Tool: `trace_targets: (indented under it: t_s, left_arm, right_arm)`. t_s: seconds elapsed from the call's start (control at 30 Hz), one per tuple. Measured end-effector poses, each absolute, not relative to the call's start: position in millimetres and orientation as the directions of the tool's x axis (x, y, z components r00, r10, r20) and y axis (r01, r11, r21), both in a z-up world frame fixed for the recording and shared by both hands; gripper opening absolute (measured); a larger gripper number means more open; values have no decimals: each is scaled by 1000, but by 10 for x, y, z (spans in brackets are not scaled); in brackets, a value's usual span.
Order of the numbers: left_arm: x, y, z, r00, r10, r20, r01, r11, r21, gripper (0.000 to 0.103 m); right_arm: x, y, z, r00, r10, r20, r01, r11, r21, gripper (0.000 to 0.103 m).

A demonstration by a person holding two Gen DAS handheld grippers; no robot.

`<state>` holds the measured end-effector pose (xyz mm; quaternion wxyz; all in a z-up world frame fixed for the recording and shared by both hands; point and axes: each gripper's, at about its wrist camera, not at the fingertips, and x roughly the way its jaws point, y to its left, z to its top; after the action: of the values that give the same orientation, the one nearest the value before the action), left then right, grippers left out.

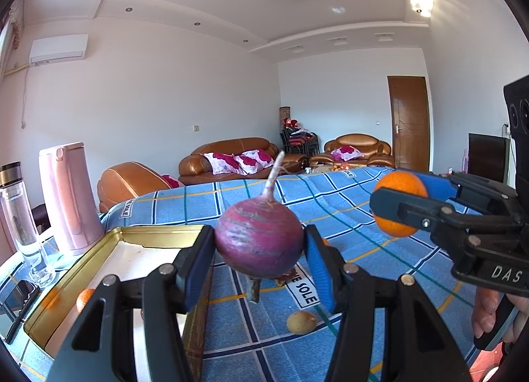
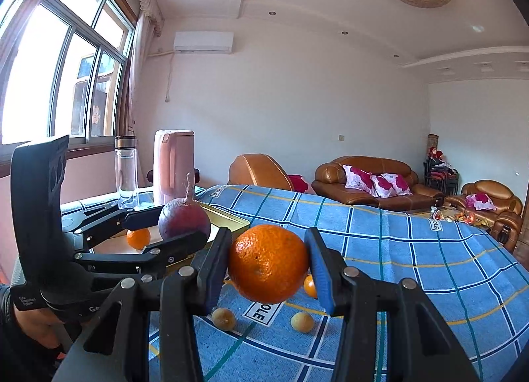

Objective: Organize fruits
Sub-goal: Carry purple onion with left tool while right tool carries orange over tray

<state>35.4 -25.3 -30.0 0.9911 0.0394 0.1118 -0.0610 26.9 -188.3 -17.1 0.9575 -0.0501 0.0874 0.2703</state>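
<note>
My left gripper (image 1: 259, 249) is shut on a purple-red radish (image 1: 259, 239) with a long root tip, held in the air just right of the gold tin tray (image 1: 158, 231). In the right wrist view that radish (image 2: 183, 218) hangs over the tray's near edge (image 2: 231, 218). My right gripper (image 2: 267, 264) is shut on an orange (image 2: 267, 263), lifted above the blue checked cloth (image 2: 413, 249); the same orange (image 1: 398, 203) appears at the right of the left wrist view. One orange (image 2: 139, 238) lies inside the tray.
Two small yellowish fruits (image 2: 224, 318) (image 2: 302, 321) and a small orange (image 2: 310, 286) lie on the cloth below the grippers. A pink kettle (image 1: 67, 196), a glass bottle (image 1: 20, 216) and a phone (image 1: 16, 302) stand left of the tray. Sofas are behind.
</note>
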Motion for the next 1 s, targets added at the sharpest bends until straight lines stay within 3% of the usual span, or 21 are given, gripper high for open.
trace_targets:
  t_s: [1.0]
  left_arm:
    - [326,259,-263,965,12,-261,-3,999,33,56]
  right_arm:
    - [422,-1306,-37,773,592,-230,-624,775,-101,48]
